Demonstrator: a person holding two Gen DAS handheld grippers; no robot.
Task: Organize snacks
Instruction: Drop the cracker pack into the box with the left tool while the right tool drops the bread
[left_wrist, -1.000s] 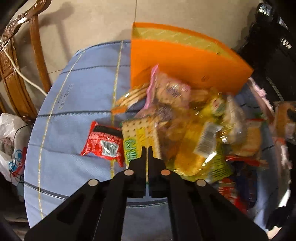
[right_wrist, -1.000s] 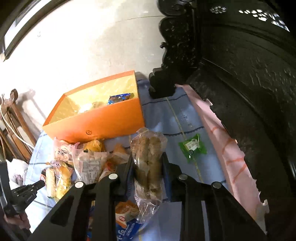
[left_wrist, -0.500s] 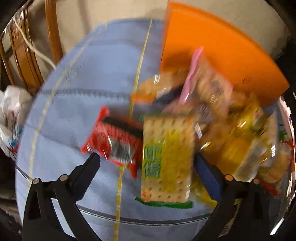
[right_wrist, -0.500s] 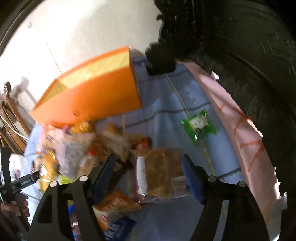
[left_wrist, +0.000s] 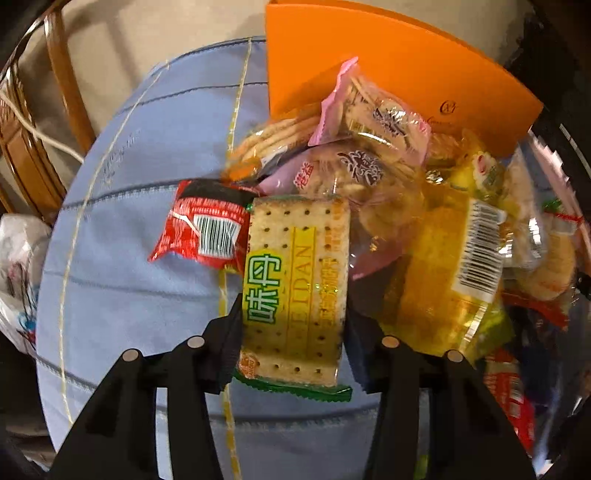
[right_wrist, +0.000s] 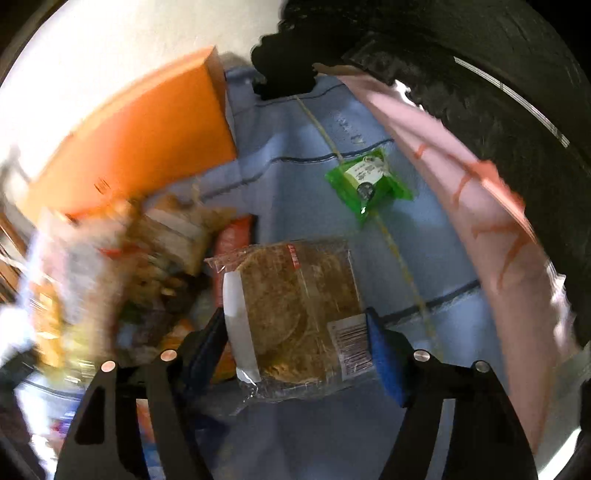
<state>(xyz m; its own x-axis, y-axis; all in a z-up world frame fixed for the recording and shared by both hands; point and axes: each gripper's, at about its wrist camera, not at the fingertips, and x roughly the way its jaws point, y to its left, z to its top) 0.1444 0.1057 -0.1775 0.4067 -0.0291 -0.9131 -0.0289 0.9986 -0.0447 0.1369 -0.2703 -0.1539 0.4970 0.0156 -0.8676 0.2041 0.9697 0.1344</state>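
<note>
**Both tongs shift to new packets**

A second ago the left tongs (left_wrist: 293, 325) were shut above the pile; they have since spread and closed around the cracker packet (left_wrist: 295, 288). The right tongs (right_wrist: 295, 339) have released the upright biscuit bag and now straddle a flat pancake packet (right_wrist: 295, 314).

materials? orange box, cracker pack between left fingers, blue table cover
Orange rectangular box: looks like matte card or paperboard, with flat thin walls and a small printed logo. Yellow-and-green soda cracker pack: glossy plastic film, going by the glare, the see-through window and the serrated green end seal. Light blue striped table cover: woven fabric, matte, with stitched lines; fibre unclear.
</note>
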